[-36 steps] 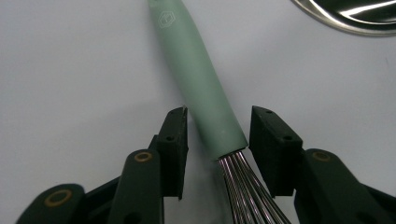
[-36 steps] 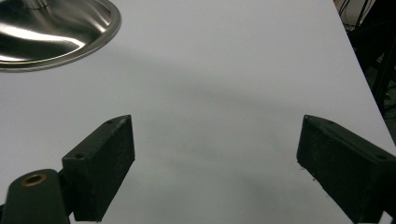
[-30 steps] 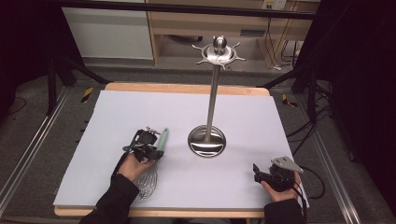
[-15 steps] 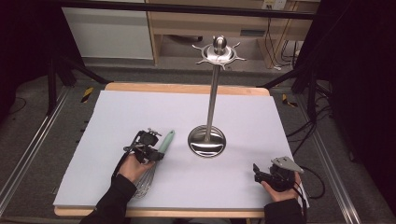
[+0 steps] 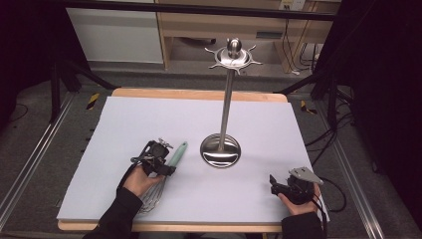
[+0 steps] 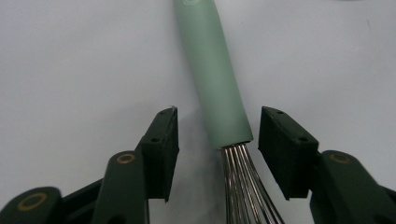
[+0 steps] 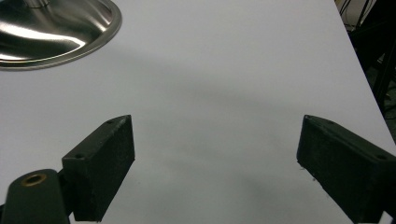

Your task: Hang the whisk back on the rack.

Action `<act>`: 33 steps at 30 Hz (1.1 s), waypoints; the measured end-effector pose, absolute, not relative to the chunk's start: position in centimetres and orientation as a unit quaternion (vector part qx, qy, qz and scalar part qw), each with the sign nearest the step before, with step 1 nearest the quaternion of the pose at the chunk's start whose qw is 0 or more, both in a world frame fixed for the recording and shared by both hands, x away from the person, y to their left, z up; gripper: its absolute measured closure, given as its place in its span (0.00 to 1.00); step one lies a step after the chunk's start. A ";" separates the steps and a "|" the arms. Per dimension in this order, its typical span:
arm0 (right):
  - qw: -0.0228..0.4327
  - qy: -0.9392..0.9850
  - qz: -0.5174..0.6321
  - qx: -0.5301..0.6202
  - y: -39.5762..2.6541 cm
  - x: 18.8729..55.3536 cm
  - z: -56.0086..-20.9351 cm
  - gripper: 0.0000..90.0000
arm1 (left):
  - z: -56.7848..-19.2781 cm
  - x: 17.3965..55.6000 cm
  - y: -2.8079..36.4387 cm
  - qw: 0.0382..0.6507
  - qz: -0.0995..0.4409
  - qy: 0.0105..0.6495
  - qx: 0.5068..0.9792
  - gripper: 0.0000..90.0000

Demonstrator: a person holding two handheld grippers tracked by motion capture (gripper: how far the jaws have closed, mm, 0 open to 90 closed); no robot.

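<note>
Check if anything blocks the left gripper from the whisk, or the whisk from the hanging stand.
Nothing visible does. The left gripper straddles the whisk, its jaws having just been opening, gaps on both sides. Between the whisk and the stand lies only bare white table. The right gripper sits far aside, open.

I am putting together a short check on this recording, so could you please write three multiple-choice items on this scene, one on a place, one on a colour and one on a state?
1. Where does the whisk lie?
A. Left of the stand's base
B. Hung on the stand's top
C. By the right gripper

2. What colour is the whisk's handle?
A. Red
B. Pale green
C. Black

3. How does the left gripper stand?
A. Clamped on the handle
B. Open, astride the handle's end
C. Shut on nothing

Answers: 1 A, it lies flat on the table left of the stand. 2 B, the left gripper view shows mint green. 3 B, gaps show on both sides.
</note>
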State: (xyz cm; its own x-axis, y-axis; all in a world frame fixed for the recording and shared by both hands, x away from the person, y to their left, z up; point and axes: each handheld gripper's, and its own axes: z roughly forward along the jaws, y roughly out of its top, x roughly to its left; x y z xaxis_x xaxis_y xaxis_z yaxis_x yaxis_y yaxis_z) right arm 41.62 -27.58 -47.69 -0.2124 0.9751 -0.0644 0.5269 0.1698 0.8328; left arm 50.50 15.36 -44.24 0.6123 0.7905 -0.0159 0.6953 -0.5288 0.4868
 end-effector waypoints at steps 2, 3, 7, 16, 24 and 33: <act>0.319 0.695 0.351 0.540 -27.6 41.6 -47.7 0.13 | -44.1 50.5 15.3 0.229 0.108 0.431 0.866 0.51; 0.319 0.695 0.351 0.541 -27.6 41.6 -47.7 0.13 | -44.1 50.6 15.2 0.227 0.109 0.434 0.865 0.51; 0.319 0.696 0.349 0.540 -27.5 41.7 -47.7 0.13 | -44.4 50.8 14.9 0.217 0.106 0.434 0.868 0.53; 0.318 0.696 0.351 0.540 -27.6 41.6 -47.7 0.13 | -45.3 51.3 14.3 0.206 0.096 0.436 0.871 0.65; 0.317 0.696 0.351 0.540 -27.5 41.6 -47.7 0.13 | -45.1 51.4 14.4 0.205 0.090 0.445 0.867 0.72; 0.317 0.696 0.351 0.540 -27.5 41.6 -47.7 0.13 | -44.2 50.7 14.6 0.231 0.097 0.436 0.864 0.74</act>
